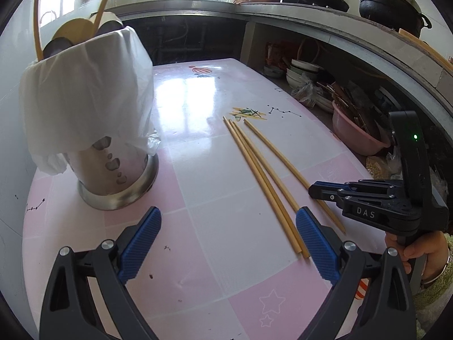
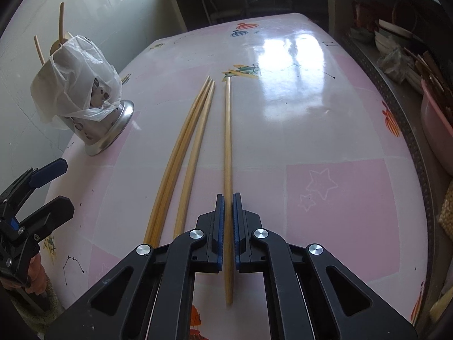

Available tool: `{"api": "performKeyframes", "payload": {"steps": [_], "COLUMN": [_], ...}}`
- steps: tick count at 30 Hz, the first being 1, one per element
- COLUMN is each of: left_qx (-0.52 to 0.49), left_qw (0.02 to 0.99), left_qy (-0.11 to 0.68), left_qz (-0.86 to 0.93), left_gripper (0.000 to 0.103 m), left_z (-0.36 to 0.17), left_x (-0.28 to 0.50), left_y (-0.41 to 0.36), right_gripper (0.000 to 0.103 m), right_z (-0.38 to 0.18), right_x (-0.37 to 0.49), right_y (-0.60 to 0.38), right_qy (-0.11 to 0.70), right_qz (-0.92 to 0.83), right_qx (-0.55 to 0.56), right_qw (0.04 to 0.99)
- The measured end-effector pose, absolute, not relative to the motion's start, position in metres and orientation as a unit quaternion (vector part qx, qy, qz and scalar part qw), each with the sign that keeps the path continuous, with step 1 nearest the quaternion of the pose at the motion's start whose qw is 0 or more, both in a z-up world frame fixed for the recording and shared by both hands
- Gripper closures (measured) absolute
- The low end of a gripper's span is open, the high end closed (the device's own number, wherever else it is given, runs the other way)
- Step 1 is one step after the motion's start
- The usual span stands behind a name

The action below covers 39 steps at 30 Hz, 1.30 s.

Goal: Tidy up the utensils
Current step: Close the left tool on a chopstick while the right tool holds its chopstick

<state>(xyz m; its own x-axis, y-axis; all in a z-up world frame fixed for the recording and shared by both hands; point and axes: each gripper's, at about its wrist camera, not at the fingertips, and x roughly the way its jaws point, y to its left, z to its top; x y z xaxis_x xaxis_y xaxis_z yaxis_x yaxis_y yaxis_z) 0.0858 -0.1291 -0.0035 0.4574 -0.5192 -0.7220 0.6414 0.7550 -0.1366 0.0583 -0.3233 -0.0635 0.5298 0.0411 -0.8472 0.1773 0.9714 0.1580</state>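
Several wooden chopsticks lie on the pink table. Three lie together (image 1: 263, 181) (image 2: 181, 153) and a single chopstick (image 1: 286, 158) (image 2: 228, 141) lies to their right. My right gripper (image 2: 228, 201) (image 1: 314, 191) is shut on the single chopstick near its near end, low on the table. My left gripper (image 1: 229, 221) (image 2: 56, 181) is open and empty, hovering in front of the metal utensil holder (image 1: 116, 175) (image 2: 104, 130). The holder is draped with a white plastic bag (image 1: 85, 90) and holds chopsticks and a wooden spoon (image 1: 76, 28).
The pink patterned table (image 1: 198, 255) (image 2: 325, 141) stands before a concrete counter with pots (image 1: 388, 0). Shelves under the counter hold stacked bowls (image 1: 303, 70) and a pink basin (image 1: 356, 130) (image 2: 436, 124) at the table's right edge.
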Motion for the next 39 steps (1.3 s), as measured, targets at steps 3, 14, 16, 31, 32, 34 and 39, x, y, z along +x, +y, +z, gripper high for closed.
{"api": "performKeyframes", "payload": {"steps": [3,14,16,31,32,34,39], "left_qx": [0.076,0.101,0.105,0.114,0.113,0.111,0.111], "left_qw": [0.840,0.814,0.814,0.817,0.817,0.818,0.821], "left_qy": [0.406,0.445,0.448,0.451,0.451,0.451,0.451], "left_qz": [-0.351,-0.359,-0.354,-0.341,-0.341,-0.339,-0.332], "left_gripper": [0.020,0.062,0.066,0.070,0.070,0.072,0.078], "left_z": [-0.008,-0.035,-0.038,-0.041,-0.041,-0.041,-0.041], "left_x": [0.091,0.108,0.110,0.119,0.120,0.120,0.122], "left_y": [-0.143,-0.188,-0.192,-0.204,-0.205,-0.204,-0.201], "right_gripper": [0.099,0.099,0.099,0.099,0.099,0.099,0.099], "right_z": [-0.063,-0.063,-0.063,-0.063,-0.063,-0.064,-0.064], "right_x": [0.050,0.040,0.039,0.033,0.033,0.033,0.034], "right_y": [-0.329,-0.339,-0.340,-0.344,-0.344,-0.344,-0.345], "right_qy": [0.479,0.470,0.469,0.464,0.463,0.463,0.463], "right_qz": [-0.042,-0.035,-0.033,-0.024,-0.023,-0.022,-0.020], "right_qx": [0.127,0.158,0.161,0.171,0.172,0.173,0.177], "right_qw": [0.867,0.868,0.868,0.869,0.869,0.869,0.868]}}
